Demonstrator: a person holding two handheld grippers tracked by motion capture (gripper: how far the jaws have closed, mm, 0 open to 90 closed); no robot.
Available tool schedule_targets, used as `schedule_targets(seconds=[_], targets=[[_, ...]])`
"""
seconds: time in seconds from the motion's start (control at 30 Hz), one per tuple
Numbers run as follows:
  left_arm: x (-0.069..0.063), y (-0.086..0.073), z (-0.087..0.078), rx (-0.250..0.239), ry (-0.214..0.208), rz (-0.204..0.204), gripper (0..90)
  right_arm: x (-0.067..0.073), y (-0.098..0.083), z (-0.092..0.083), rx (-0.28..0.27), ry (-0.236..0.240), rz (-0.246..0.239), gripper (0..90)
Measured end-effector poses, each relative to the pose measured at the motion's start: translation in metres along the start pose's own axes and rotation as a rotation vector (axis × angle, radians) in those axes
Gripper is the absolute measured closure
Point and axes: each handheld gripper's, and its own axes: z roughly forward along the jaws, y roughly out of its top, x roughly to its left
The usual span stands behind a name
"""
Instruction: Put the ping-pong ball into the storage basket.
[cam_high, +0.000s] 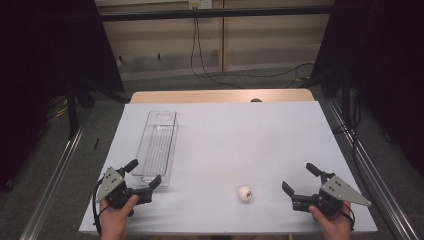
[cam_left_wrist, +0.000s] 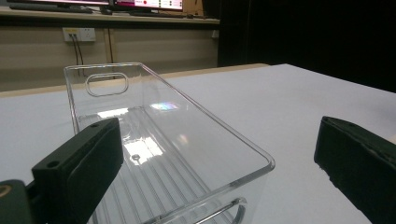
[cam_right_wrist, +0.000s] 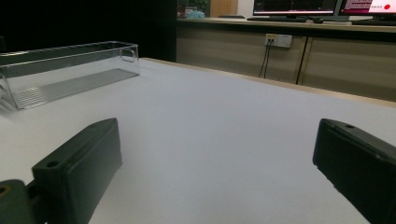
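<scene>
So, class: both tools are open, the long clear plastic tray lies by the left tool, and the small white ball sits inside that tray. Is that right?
Not quite. The small white ball is not in the long clear plastic tray; it sits on the white table, nearer the right tool. The high view shows this. The rest holds: both tools are open, and the tray lies by the left tool.

— What sort of place is this looking like?

— A lab or test room. The white table (cam_high: 225, 130) is sitting between black curtains (cam_high: 45, 50), with metal rails (cam_high: 52, 180) running along the floor at both its sides.

— Anything beyond the far edge?

— Cables (cam_high: 200, 55) are hanging down a beige wall to grey carpet, and computer monitors (cam_right_wrist: 327, 6) are glowing on a counter above a wall socket (cam_right_wrist: 278, 40).
</scene>
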Motion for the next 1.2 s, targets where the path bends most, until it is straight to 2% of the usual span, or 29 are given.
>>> schedule_targets(seconds=[0.43,0.5,0.67,0.7,0.73,0.77,0.87,0.93,0.97,1.03,1.07,1.17,1.2], targets=[[0.000,0.002,0.001,-0.006,-0.012,-0.002,1.6,0.001,0.000,0.001,-0.001,0.003,0.007,0.9],[-0.001,0.002,0.002,-0.010,-0.010,-0.008,1.5,0.001,0.000,0.001,0.002,0.007,0.003,1.0],[-0.005,0.004,0.004,-0.010,-0.032,-0.015,1.6,0.001,0.000,0.002,-0.002,0.011,-0.001,1.5],[-0.008,0.006,0.006,-0.020,-0.033,-0.027,1.6,0.001,0.001,0.001,-0.002,0.016,-0.005,1.5],[-0.008,0.006,0.006,-0.020,-0.033,-0.027,1.6,0.001,0.001,0.001,-0.003,0.015,-0.002,1.5],[-0.008,0.007,0.006,-0.013,-0.038,-0.009,1.6,0.001,0.001,0.002,-0.004,0.013,0.000,1.5],[-0.009,0.008,0.008,-0.014,-0.038,-0.011,1.5,0.001,0.001,0.002,-0.002,0.014,0.000,1.5],[-0.010,0.009,0.008,-0.004,-0.057,0.001,1.5,0.001,0.001,0.002,0.003,0.016,0.002,1.5],[-0.012,0.009,0.010,-0.021,-0.052,-0.022,1.5,0.001,0.001,0.002,0.003,0.014,0.004,1.5],[-0.013,0.010,0.011,-0.012,-0.058,-0.009,1.5,0.000,0.001,0.002,0.003,0.017,0.002,1.5],[-0.015,0.011,0.012,-0.014,-0.061,-0.018,1.5,0.000,0.001,0.002,0.002,0.012,0.000,1.5],[-0.016,0.012,0.014,-0.003,-0.066,-0.004,1.5,0.000,0.002,0.002,0.000,0.013,-0.002,1.5],[-0.018,0.012,0.014,-0.008,-0.064,-0.013,1.5,0.000,0.002,0.002,0.000,0.013,0.000,1.5]])
